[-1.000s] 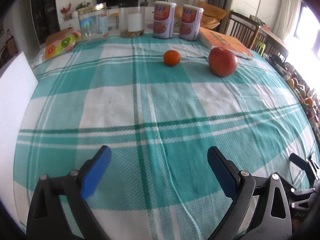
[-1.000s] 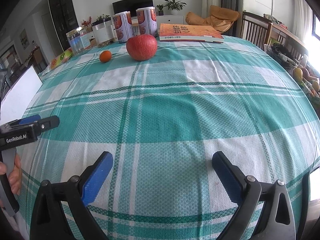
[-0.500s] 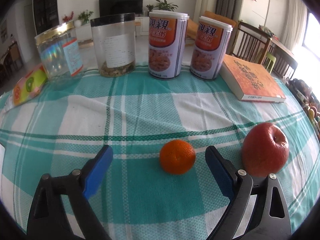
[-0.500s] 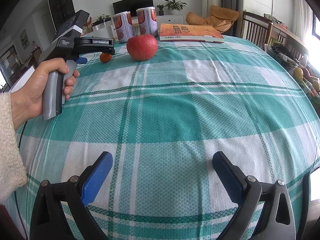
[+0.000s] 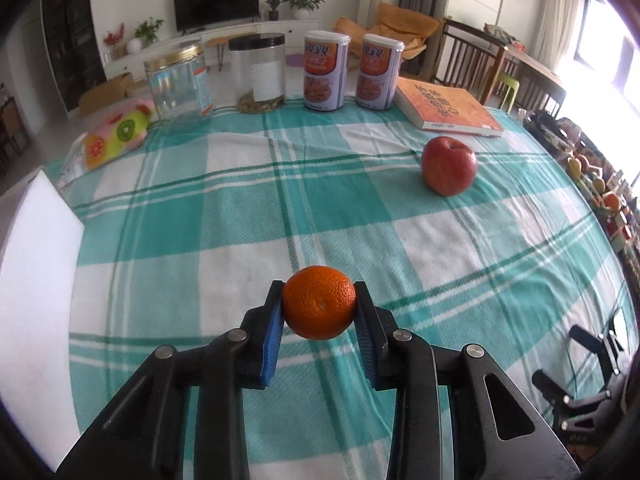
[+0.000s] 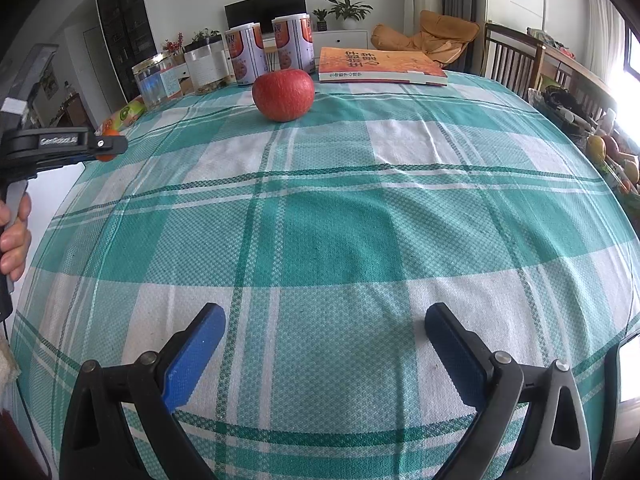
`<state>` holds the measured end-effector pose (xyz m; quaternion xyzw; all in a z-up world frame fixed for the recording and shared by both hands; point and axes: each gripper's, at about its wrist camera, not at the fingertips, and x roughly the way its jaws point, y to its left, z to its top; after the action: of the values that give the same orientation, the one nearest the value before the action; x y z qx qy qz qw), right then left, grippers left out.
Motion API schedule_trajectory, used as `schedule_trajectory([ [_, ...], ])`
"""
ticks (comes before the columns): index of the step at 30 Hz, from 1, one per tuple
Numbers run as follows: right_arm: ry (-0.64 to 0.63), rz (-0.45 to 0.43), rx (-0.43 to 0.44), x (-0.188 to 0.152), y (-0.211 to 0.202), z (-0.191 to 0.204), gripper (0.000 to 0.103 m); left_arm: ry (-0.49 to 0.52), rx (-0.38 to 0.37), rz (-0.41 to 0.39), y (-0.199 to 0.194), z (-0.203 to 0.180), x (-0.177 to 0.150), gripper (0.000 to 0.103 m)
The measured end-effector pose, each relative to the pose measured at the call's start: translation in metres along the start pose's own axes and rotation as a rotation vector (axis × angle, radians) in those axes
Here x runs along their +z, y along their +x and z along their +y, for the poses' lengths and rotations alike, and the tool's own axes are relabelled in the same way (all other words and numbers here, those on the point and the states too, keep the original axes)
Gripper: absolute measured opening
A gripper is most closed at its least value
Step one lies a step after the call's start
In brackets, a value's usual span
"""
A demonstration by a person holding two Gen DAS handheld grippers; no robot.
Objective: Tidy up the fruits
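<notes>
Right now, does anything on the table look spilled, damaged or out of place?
Nothing stands out. The left gripper holds the orange squarely, the apple sits upright on the tablecloth, and the right gripper is open.

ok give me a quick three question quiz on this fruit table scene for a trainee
1. True or false: the left tongs are shut on the small round orange tangerine.
2. Multiple choice: the big red apple rests on (a) the orange paperback book, (b) the teal and white checked tablecloth, (c) a plate.
3. Fill in: the right tongs are ____ and hold nothing.

Key: 1 true; 2 b; 3 open
</notes>
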<state>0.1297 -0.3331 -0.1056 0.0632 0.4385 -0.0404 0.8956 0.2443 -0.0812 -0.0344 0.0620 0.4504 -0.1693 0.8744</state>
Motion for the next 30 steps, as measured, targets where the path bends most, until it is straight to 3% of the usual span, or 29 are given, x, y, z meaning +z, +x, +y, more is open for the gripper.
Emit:
schedule_trajectory([
  [4, 0.001, -0.001, 0.004, 0.000, 0.000, 0.000, 0.100, -0.022, 0.023, 0.044, -0.026, 0.012, -0.049, 0.034],
  [11, 0.002, -0.002, 0.005, 0.000, 0.000, 0.000, 0.100, -0.081, 0.070, 0.025, -0.015, 0.022, -0.106, 0.036],
  [12, 0.002, -0.002, 0.005, 0.000, 0.000, 0.000, 0.100, -0.081, 0.078, 0.012, -0.013, 0.022, -0.109, 0.038],
  [14, 0.001, -0.001, 0.004, 0.000, 0.000, 0.000, 0.100, -0.080, 0.097, -0.026, -0.013, 0.020, -0.112, 0.056],
  [15, 0.002, -0.001, 0.004, 0.000, 0.000, 0.000, 0.100, -0.080, 0.112, -0.030, -0.011, 0.019, -0.113, 0.076],
  [16, 0.002, -0.001, 0.004, 0.001, 0.000, 0.000, 0.100, -0.085, 0.122, -0.036, -0.010, 0.019, -0.113, 0.084],
  [30, 0.002, -0.002, 0.005, 0.001, 0.000, 0.000, 0.100, -0.084, 0.120, -0.016, -0.003, 0.020, -0.112, 0.095],
])
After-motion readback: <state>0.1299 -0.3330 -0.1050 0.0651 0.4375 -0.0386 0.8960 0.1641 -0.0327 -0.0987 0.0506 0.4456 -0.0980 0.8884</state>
